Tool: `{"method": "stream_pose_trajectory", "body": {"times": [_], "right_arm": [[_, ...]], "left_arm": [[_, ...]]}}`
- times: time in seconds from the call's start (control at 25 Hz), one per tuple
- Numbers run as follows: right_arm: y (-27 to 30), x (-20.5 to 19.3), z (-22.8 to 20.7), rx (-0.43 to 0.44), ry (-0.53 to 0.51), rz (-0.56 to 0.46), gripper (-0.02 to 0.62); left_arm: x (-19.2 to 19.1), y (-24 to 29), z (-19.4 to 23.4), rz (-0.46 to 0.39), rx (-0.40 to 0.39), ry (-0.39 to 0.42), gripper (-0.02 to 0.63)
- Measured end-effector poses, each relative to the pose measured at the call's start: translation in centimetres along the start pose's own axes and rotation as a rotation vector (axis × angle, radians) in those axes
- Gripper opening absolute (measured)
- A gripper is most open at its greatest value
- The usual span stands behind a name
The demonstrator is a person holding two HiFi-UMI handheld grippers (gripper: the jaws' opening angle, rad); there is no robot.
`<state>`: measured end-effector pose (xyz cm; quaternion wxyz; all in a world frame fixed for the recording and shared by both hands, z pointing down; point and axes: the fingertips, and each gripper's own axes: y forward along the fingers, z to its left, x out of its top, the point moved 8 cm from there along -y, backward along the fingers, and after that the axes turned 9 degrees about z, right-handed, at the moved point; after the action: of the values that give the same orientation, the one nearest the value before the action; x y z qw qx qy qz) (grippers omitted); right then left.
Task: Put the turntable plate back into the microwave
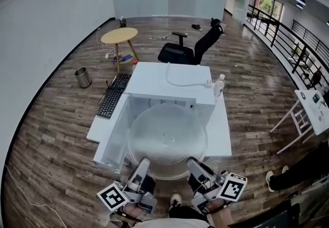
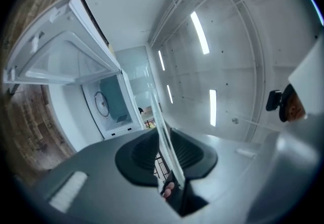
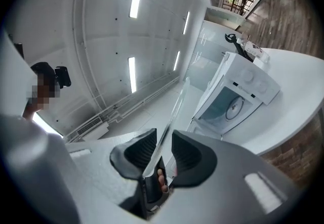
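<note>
I'm holding the glass turntable plate by its near rim. My left gripper and right gripper each have their fingers pinched narrow on the glass edge. The plate hangs roughly level, just in front of the microwave on the white tabletop, and the microwave door stands open at the left. So the pickup is done. What's left, I judge, is sliding the plate into the cavity, seating it and letting go.
</note>
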<state>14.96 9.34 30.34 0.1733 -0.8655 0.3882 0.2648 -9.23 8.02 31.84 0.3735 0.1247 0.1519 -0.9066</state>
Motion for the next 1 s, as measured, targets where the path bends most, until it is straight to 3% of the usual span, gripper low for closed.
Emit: {"method": "stream_pose_trajectory", "body": {"times": [0.44, 1.0], "right_arm": [[1.8, 4.3, -3.7, 0.021, 0.031, 0.039, 0.1], [3.8, 3.5, -3.4, 0.008, 0.038, 0.034, 0.1]], "left_arm": [[1.3, 4.5, 1.4, -0.038, 0.021, 0.0, 0.08], [3.1, 3.6, 2.2, -0.04, 0.024, -0.019, 0.08]]}}
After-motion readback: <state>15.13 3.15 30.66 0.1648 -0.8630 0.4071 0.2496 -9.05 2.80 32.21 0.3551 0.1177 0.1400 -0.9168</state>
